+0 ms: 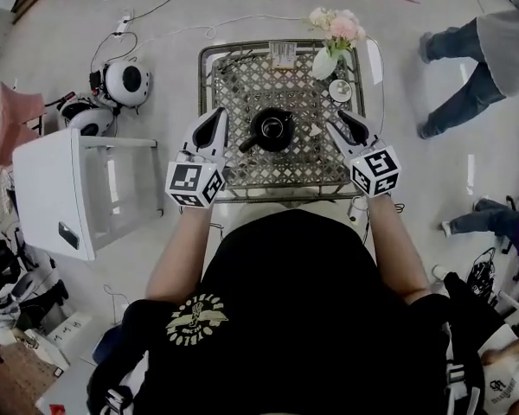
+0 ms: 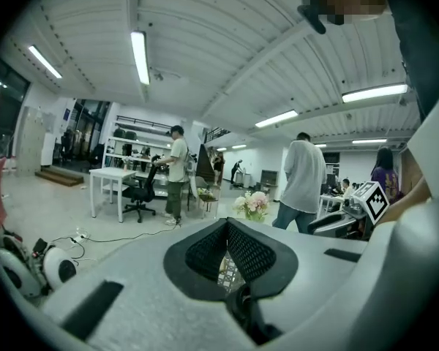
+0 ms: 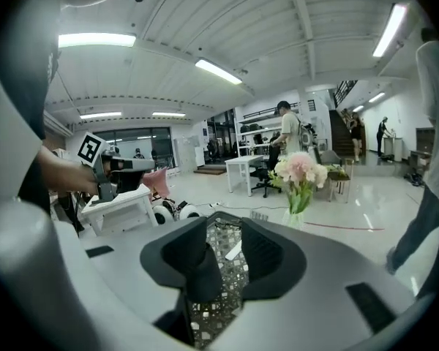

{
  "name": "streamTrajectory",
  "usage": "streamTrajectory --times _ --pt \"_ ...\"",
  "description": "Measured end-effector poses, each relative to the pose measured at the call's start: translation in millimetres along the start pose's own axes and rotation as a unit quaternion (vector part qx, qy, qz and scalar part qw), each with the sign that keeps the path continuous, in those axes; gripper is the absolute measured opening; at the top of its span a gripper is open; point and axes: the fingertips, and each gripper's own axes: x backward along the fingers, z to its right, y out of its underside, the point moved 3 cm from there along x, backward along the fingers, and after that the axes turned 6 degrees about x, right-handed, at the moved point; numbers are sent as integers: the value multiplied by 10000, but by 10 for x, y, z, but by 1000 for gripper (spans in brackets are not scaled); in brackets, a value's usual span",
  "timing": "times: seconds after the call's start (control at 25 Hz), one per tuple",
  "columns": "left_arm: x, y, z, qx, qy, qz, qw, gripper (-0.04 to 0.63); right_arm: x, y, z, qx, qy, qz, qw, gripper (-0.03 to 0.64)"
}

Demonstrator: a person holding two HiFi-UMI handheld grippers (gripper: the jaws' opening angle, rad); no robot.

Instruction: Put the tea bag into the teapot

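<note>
Head view: we log the black teapot standing mid-bench on the lattice top. The tea bag lies flat on the lattice just right of the teapot, between it and the right hand-held gripper, just ahead of its jaw tips. In the right gripper view we note the jaws apart, the pads pressing on nothing. The tea bag shows through the gap as a pale strip on the lattice. The left hand-held gripper sits close beside the teapot's left. In its own view we find the jaws closed tip to tip, nothing held. A vase of pink flowers stands near the far right corner.
</note>
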Motion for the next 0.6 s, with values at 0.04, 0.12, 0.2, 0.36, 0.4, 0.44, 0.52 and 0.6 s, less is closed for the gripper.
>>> streamTrajectory --times 0.04,0.12,0.2,0.36,0.4,0.44,0.52,0.6 --pt "25 -6 14 -22 -43 6 10000 -3 -35 82 -1 -17 -82 -83 9999 121" --pt "92 -24 45 -35 -116 20 9999 -3 -89 235 -5 -6 -202 -258 9995 124" --pt "172 -53 40 -40 -237 28 9997 -3 -171 369 6 19 -295 -418 9987 124" --pt "324 -51 7 -50 -514 -10 9987 -3 -325 664 72 60 -358 -682 9970 126" --pt "361 -42 -1 -48 -576 -23 9983 -3 -352 738 86 71 -363 -747 9965 127" --pt "397 -34 -9 -42 -637 -37 9980 -2 -377 810 97 69 -376 -818 9959 127" --pt "462 -31 -18 -29 -755 -60 9971 -3 -441 953 116 47 -425 -958 9945 127" --pt "512 -38 -15 -45 -846 -77 9964 -3 -530 1120 135 40 -504 -1097 9927 130"
